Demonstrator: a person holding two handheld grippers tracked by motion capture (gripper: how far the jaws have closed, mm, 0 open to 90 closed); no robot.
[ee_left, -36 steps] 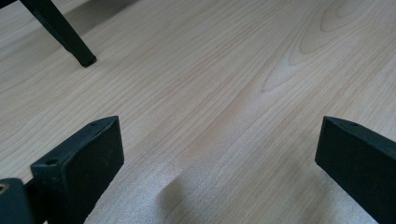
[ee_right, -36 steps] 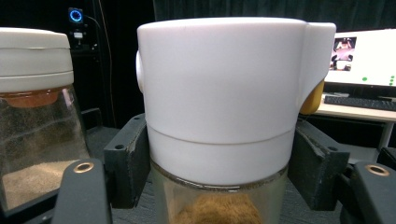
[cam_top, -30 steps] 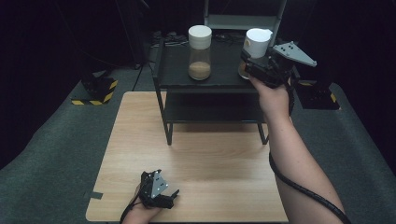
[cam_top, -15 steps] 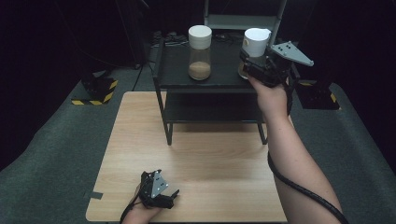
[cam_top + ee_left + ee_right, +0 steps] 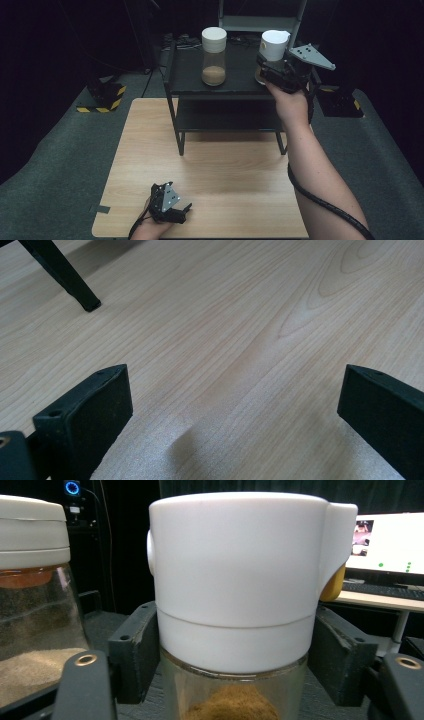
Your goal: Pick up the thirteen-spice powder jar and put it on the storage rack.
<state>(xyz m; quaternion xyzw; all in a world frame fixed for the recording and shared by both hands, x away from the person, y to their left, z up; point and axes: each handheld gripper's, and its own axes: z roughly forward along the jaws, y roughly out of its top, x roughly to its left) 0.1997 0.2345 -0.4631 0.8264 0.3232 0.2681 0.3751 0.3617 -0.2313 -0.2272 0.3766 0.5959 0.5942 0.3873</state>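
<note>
The jar with the white lid (image 5: pixel 235 605) stands upright on the top of the black shelf (image 5: pixel 235 87), at its right end, so its long axis is vertical and the lid points up. The right gripper (image 5: pixel 272 72) is at this jar, and in the right gripper view its black fingers (image 5: pixel 137 652) stand on both sides of the glass body just under the lid; they seem to grasp the jar, touching it left and right. The lid is white, smooth and round, with a small bump at one side, and the body is of clear glass with a brown powder inside. A second jar (image 5: pixel 214 50) stands upright near the middle of the same shelf, well apart from the first one; it also has a white lid and holds a sandy, light brown fill in its lower part. The shelf is of black metal with thin legs and a lower board, and it stands at the far half of the surface (image 5: pixel 150 165), which is of light wood with a visible grain. The left gripper (image 5: pixel 175 212) rests low at the near edge of this surface, with fingers (image 5: pixel 95 412) released, wide apart and holding nothing. Around the surface lies a grey carpet floor (image 5: pixel 60 170), and the room behind is dark.
</note>
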